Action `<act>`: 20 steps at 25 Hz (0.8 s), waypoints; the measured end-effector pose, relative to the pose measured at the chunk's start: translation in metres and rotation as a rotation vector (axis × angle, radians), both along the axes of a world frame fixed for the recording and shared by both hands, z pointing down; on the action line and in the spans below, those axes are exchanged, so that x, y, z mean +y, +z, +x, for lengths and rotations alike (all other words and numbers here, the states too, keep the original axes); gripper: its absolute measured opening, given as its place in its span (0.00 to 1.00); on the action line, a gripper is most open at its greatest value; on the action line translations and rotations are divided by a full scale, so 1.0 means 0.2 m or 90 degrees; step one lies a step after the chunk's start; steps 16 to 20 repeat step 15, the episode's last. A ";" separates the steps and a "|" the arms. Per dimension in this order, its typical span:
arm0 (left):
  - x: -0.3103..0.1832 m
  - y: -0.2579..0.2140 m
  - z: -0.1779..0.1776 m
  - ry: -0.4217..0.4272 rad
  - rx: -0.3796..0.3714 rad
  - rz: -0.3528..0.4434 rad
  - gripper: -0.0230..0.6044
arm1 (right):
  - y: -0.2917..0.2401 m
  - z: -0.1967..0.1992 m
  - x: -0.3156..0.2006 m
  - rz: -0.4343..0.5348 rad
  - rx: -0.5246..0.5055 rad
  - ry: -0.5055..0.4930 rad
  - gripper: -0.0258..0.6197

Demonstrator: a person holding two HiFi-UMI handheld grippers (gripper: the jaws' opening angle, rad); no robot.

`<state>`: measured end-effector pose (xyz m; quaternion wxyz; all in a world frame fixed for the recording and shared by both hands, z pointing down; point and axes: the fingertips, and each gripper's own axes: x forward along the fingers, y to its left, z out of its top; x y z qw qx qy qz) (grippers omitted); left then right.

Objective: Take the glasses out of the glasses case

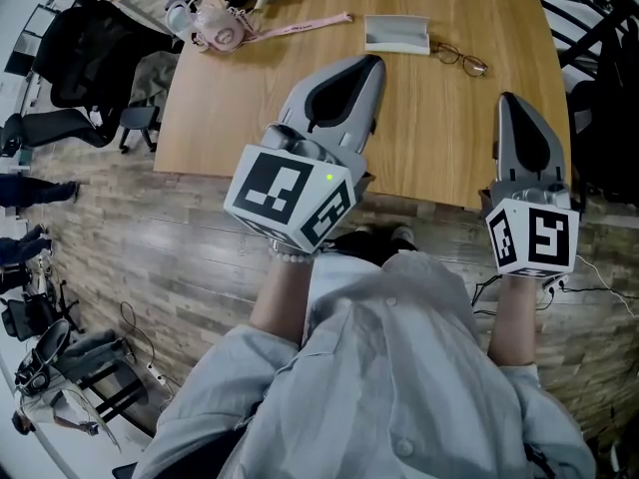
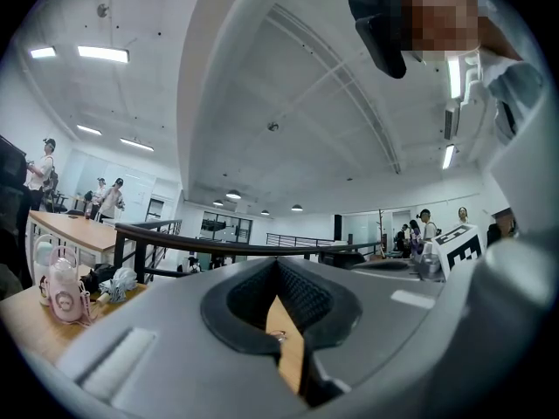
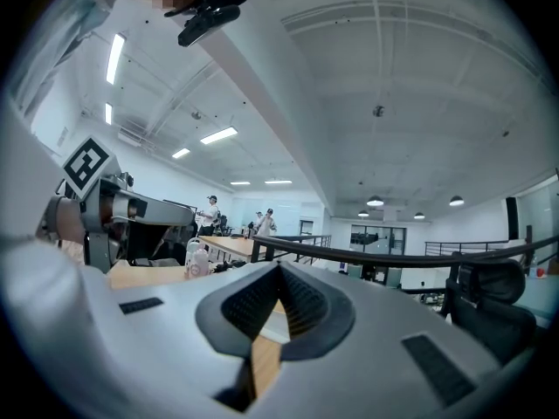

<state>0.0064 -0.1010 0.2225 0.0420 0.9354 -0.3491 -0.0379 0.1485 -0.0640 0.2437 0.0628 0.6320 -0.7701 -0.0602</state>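
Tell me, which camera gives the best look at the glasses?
The head view. There the glasses lie whole on the table, beside the grey case. The left gripper view shows only a tiny glint that may be them; the right gripper view shows none.

Bright, even indoor light falls from ceiling strip lights and round lamps, which bloom white. The worktop is evenly lit, with soft shadows. Both gripper views curve strongly and go black at the corners. The left hand-held gripper and right hand-held gripper, close to the lens, look slightly soft.
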 end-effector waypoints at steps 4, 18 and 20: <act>-0.01 0.01 0.01 0.002 -0.002 -0.001 0.04 | 0.01 0.01 0.00 -0.001 -0.005 0.004 0.04; -0.03 0.02 0.01 0.005 0.003 -0.009 0.04 | 0.02 0.01 -0.02 -0.013 -0.005 0.002 0.04; -0.03 0.02 0.01 0.005 0.003 -0.009 0.04 | 0.02 0.01 -0.02 -0.013 -0.005 0.002 0.04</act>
